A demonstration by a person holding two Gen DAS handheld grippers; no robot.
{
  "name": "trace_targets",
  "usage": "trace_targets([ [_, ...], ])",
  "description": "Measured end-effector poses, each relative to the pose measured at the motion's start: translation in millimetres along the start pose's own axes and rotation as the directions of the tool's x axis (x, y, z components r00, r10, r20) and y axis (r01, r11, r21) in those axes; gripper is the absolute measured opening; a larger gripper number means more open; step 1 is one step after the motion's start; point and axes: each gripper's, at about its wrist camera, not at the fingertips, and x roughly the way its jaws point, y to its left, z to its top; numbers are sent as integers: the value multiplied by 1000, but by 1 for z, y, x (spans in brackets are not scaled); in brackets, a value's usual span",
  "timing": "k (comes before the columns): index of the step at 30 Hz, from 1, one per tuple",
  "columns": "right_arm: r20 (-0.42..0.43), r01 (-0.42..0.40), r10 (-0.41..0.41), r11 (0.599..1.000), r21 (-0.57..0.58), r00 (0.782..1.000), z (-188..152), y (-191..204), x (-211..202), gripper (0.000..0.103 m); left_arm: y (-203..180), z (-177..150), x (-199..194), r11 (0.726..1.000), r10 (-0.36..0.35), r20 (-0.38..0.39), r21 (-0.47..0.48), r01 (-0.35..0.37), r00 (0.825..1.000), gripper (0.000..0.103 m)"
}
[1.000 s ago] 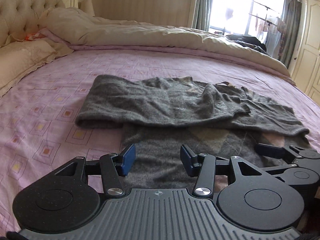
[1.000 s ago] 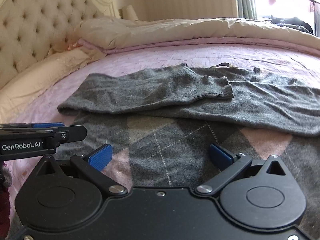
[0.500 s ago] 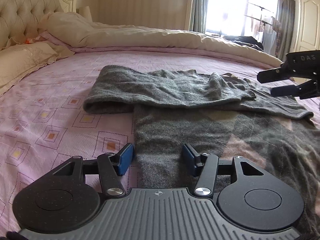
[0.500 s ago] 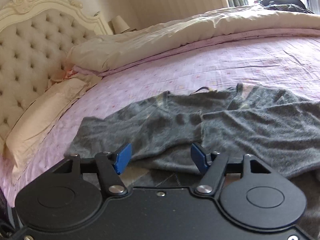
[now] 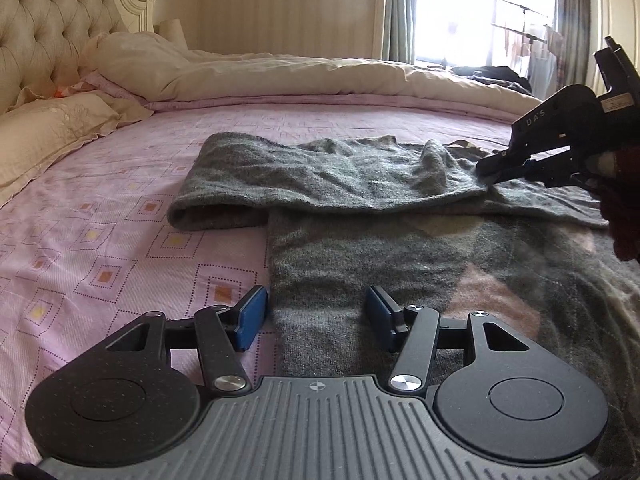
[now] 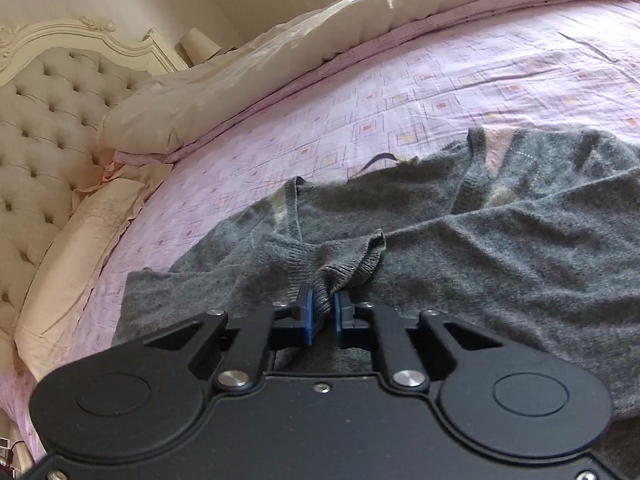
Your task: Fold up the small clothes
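A grey argyle sweater [image 5: 400, 256] lies flat on the pink bedsheet [image 5: 100, 240], both sleeves folded across its chest. My left gripper [image 5: 316, 312] is open and empty, low over the sweater's lower left edge. My right gripper [image 6: 323, 312] is shut on the ribbed cuff [image 6: 352, 264] of the upper sleeve. In the left wrist view the right gripper [image 5: 490, 170] pinches that cuff at the right end of the folded sleeve [image 5: 320, 176].
A cream duvet [image 5: 280, 76] is bunched along the far side of the bed. A pillow [image 5: 40, 136] and the tufted headboard [image 5: 44, 28] are at the left. Dark clothes [image 5: 492, 74] lie near the window.
My right gripper moved forward to the sleeve cuff and shut on it. My left gripper stayed open and shifted only a little.
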Motion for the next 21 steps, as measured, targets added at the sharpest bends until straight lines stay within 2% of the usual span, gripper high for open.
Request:
trace_targets([
  [6,110,-10,14,999,-39,994,32,1,-66,18,2,0,0,1000,-4,0,-4,4,1000,55],
  [10,126,79,-72,995,-53,989,43,-22,-94,18,2,1,0,1000,-3,-2,-3,3,1000,55],
  [16,79,184,-183,983,-9,980,33,-65,-94,18,2,1,0,1000,-3,-2,-3,3,1000,55],
  [21,26,282,-281,959,-27,959,16,-79,-78,18,2,1,0,1000,-3,-4,-1,2,1000,55],
])
